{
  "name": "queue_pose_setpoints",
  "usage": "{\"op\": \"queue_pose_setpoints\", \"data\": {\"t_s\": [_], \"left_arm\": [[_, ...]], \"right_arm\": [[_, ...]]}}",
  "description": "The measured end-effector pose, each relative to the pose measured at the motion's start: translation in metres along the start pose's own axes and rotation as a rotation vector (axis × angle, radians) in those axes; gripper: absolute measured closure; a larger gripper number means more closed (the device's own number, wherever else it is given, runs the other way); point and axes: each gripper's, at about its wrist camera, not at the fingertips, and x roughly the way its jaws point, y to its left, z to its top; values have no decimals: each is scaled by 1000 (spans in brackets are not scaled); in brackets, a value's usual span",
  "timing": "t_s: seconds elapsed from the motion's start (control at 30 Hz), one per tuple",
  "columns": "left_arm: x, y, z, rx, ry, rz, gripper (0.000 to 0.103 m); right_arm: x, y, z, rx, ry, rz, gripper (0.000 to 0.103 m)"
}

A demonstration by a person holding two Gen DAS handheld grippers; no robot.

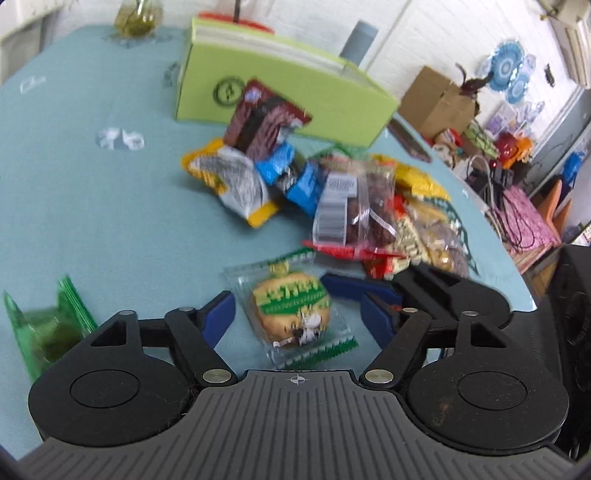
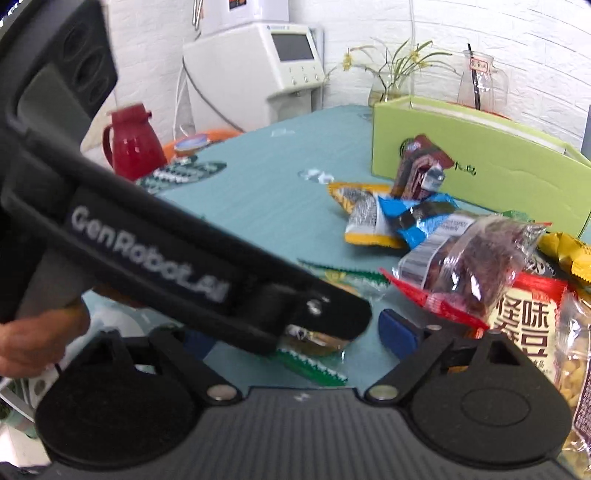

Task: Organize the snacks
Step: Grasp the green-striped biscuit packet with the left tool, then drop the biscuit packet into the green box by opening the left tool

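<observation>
A clear, green-edged cookie packet (image 1: 295, 314) lies on the blue tablecloth between the open blue pads of my left gripper (image 1: 299, 314). A pile of snack bags (image 1: 354, 206) lies behind it, in front of a lime-green box (image 1: 280, 88). My right gripper (image 2: 295, 332) is open; its right pad (image 2: 399, 332) shows beside the pile, and the left gripper's black body (image 2: 184, 266) crosses in front and hides its left pad. The cookie packet (image 2: 314, 362) lies partly under that body. The clear bag of dark snacks (image 2: 476, 258) tops the pile.
A green packet (image 1: 48, 325) lies at the table's left edge. A red jug (image 2: 133, 144) and a white appliance (image 2: 258, 70) stand beyond the table. A glass vase (image 1: 138, 16) stands behind the box. Cardboard boxes (image 1: 436, 99) and clutter sit off the right side.
</observation>
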Motion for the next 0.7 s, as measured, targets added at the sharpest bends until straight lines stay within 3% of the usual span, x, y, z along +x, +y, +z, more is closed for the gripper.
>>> {"op": "queue_pose_setpoints", "data": {"t_s": [0.07, 0.17, 0.47, 0.7], "left_arm": [[-1, -5, -4, 42, -12, 50, 74], [-7, -6, -3, 28, -29, 62, 89], [-39, -16, 47, 18, -176, 40, 88], [-12, -29, 142, 64, -248, 44, 85]], "right_arm": [[-4, -1, 0, 6, 2, 9, 34], [-10, -5, 2, 20, -1, 13, 35], [-30, -30, 50, 66, -163, 23, 33], [-9, -77, 115, -22, -225, -89, 33]]}}
